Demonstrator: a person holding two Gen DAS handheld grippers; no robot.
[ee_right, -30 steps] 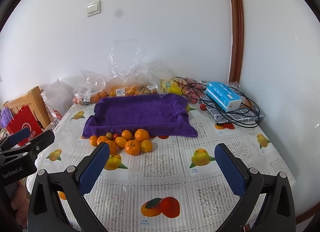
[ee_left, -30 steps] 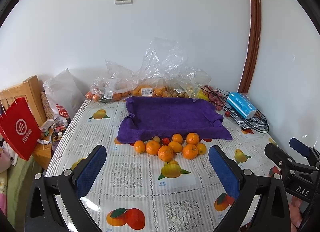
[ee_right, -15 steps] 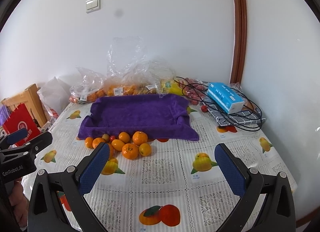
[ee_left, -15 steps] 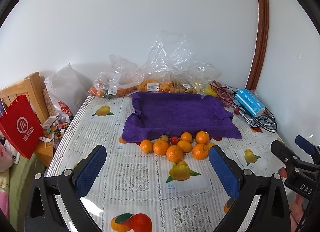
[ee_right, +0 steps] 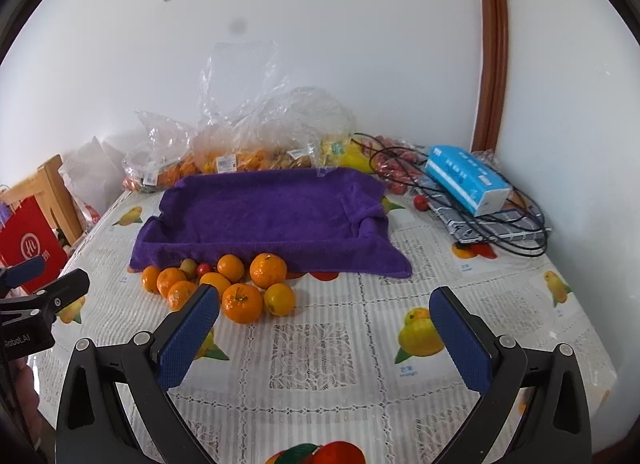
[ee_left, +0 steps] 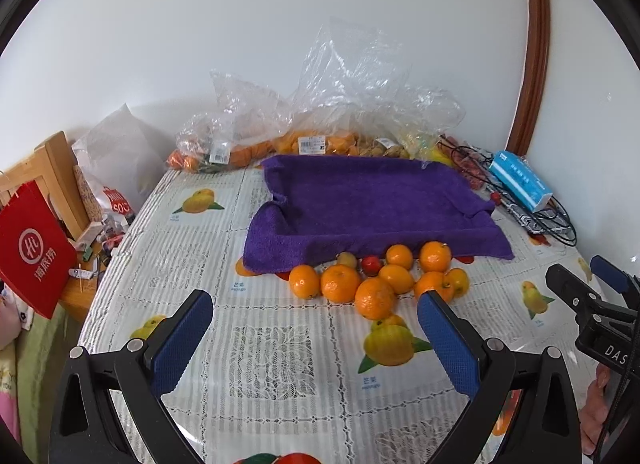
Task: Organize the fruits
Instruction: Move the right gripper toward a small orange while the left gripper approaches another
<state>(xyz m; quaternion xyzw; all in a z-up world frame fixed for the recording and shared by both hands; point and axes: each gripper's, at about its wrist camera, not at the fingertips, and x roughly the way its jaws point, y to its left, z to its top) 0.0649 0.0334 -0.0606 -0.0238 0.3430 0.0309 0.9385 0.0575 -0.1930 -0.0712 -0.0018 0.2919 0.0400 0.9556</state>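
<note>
A cluster of oranges lies on the table just before the purple towel tray, whose long axis runs left to right. Left gripper and right gripper hover wide apart, empty

A red paper bag carries a white circled "Hi" logo. The black right tool reads "DAS"; the black left tool reads "Robot.AI". A white plastic bag shows "SOG".

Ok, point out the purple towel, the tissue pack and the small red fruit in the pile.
purple towel [ee_right: 272, 212]: right wrist view, its sunken middle.
tissue pack [ee_right: 464, 176]: right wrist view, blue top face.
small red fruit [ee_left: 371, 265]: left wrist view, its centre.
</note>
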